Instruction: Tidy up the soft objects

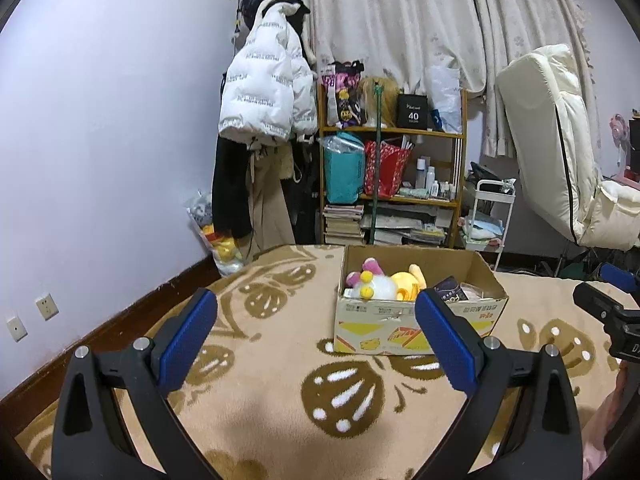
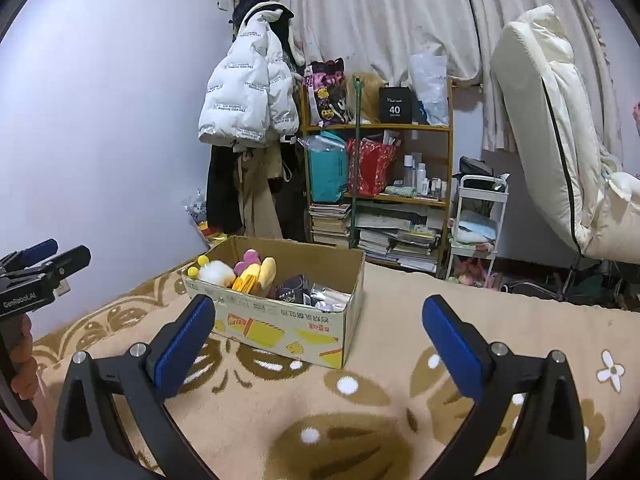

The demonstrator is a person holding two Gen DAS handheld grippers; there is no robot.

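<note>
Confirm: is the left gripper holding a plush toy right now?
No: the left gripper stands wide open and empty above the blanket, while the plush toys lie in the cardboard box.

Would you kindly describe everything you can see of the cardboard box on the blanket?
The cardboard box is a brown, open-topped carton with yellow and red printing on its pale front. It sits upright on the beige patterned blanket, ahead of both open grippers, touching neither. Inside lie plush toys at one end and dark and silvery packets at the other.
</note>
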